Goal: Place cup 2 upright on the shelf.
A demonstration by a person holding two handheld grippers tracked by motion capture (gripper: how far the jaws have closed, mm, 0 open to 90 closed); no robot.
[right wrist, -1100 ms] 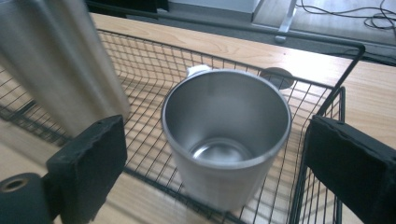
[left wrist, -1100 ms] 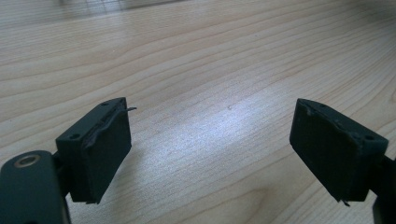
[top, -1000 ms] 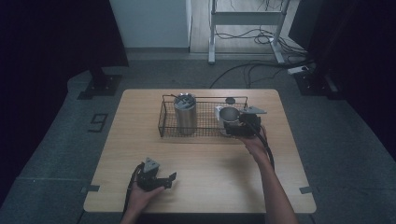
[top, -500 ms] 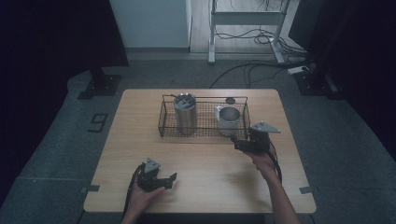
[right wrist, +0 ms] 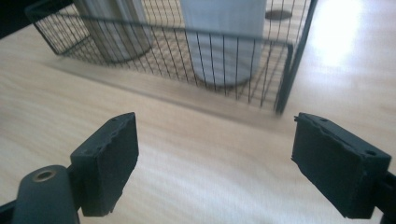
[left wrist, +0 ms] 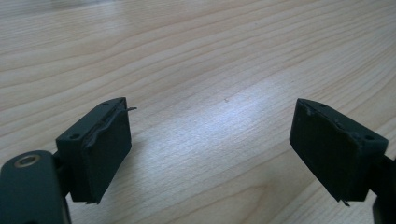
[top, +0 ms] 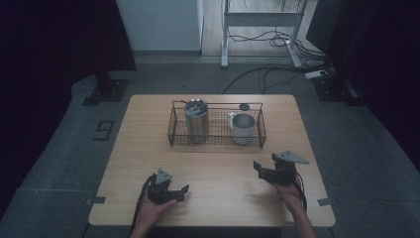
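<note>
Near the front left of the table (top: 223,163): left gripper (top: 182,193), held in a hand (top: 151,210) that comes in from the bottom edge, pointing right across the wood. Jaws wide apart in the left gripper view (left wrist: 210,149), with bare wood grain between the pads and nothing gripped.

Further back, mid-table: wire basket (top: 218,141), lying crosswise. Inside it on the left, a steel tumbler (top: 196,121), upright, with a lid on top. Inside it on the right, a metal mug (top: 242,128), upright, open end up, handle towards the tumbler. Both well apart from either gripper. Just behind the basket, on the wood, a small dark disc (top: 243,106).

At the front right: right gripper (top: 258,171), held in the other hand (top: 287,191), pointing left, grey plate on top, apart from the basket's near right corner. Jaws just been closing, yet standing wide in the right gripper view (right wrist: 215,163), nothing between the pads. Ahead of them there, blurred: the basket (right wrist: 289,70), with the mug (right wrist: 224,42) behind its mesh, the tumbler (right wrist: 116,32) to the left, and the disc (right wrist: 278,15) beyond.
</note>
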